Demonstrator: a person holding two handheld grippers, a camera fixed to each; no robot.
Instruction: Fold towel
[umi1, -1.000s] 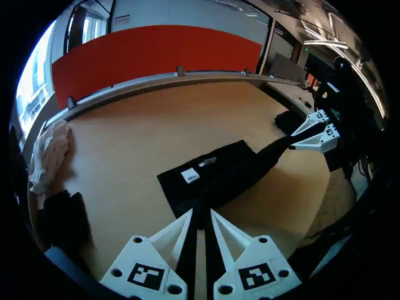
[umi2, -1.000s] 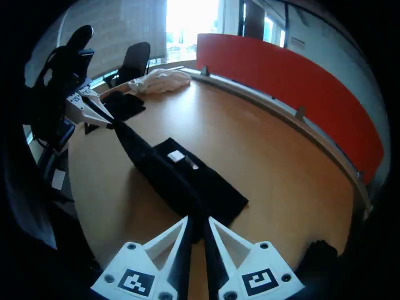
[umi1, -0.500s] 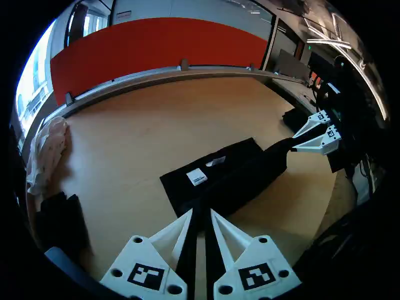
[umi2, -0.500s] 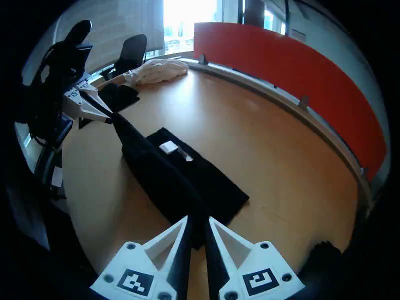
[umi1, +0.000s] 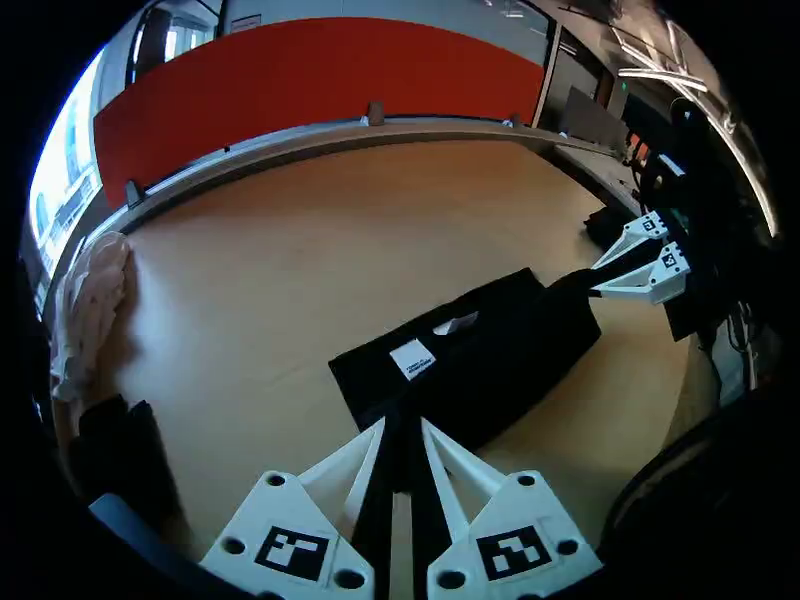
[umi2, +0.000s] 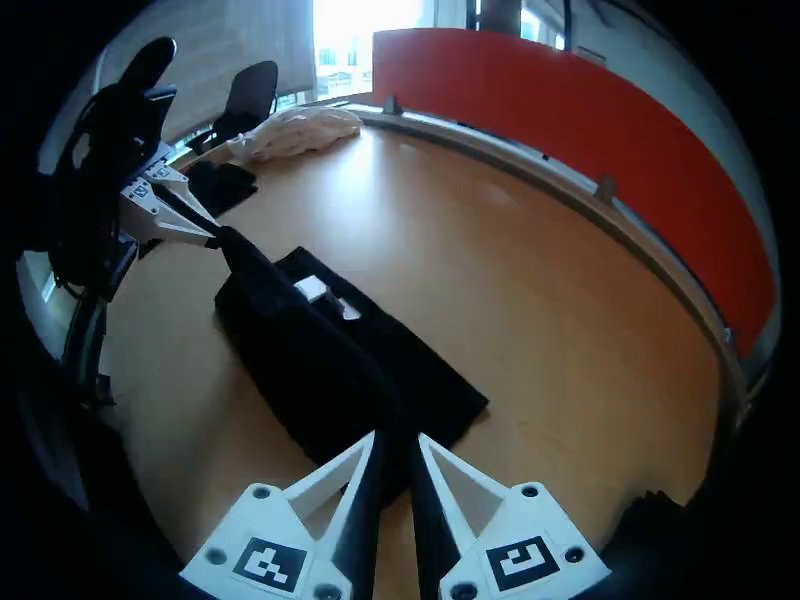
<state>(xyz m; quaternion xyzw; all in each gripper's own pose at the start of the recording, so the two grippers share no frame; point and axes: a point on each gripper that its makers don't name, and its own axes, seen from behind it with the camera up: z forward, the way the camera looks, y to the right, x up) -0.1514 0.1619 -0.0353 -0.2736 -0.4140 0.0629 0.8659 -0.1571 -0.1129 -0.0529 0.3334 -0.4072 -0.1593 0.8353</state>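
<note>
Left gripper (umi1: 403, 425) fingers sit nearly closed, pinching one end of the black towel (umi1: 490, 350), right gripper (umi2: 393, 440) fingers pinch the other end likewise, the towel's front edge held up, the rest lying on the wooden bench (umi1: 280, 240) with white label (umi1: 412, 359) up, cream cloth heap (umi1: 85, 300) and red divider (umi1: 300, 80) beyond.

Towel (umi1: 500, 345) on table (umi1: 300, 230)

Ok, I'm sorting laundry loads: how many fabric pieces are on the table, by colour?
Cream: 1, crumpled pile.
Black: 3, held towel, bundle beside the pile, bundle at the opposite end.
Total: 4.
</note>
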